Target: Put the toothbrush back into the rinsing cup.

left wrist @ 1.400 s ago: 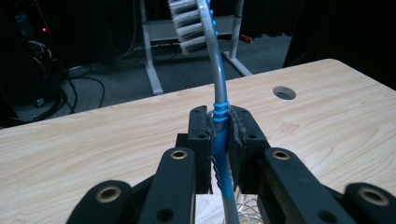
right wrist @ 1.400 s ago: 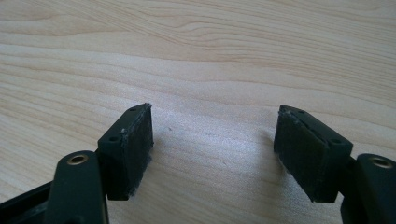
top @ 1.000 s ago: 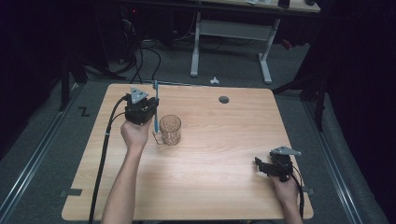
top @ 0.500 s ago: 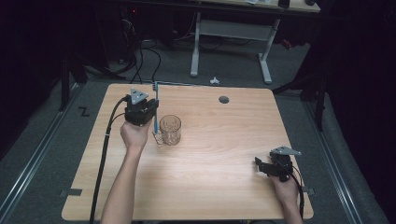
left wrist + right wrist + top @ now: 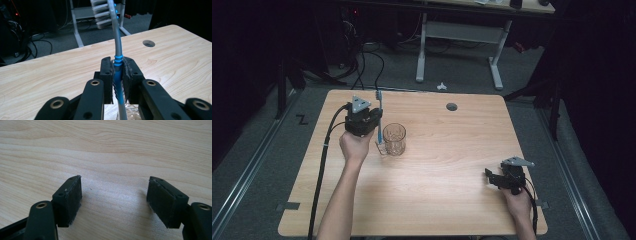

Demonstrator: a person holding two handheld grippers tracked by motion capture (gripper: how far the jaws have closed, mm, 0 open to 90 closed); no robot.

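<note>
My left gripper point(image 5: 376, 121) is shut on a blue and grey toothbrush point(image 5: 379, 106), held with the bristle head point(image 5: 103, 12) away from the hand. In the left gripper view the jaws clamp the handle point(image 5: 118, 75) at its blue ribbed part. A clear glass cup point(image 5: 394, 139) stands on the wooden table point(image 5: 452, 150) just right of that gripper, and its rim point(image 5: 130, 113) shows below the jaws. My right gripper point(image 5: 490, 177) rests low at the table's front right, open, with bare wood between its pads point(image 5: 71, 197).
A round cable hole point(image 5: 451, 106) sits in the table's far middle. Cables point(image 5: 362, 55) and a white desk frame point(image 5: 457, 35) stand on the floor beyond the far edge. A black cable point(image 5: 323, 165) trails from the left gripper along the forearm.
</note>
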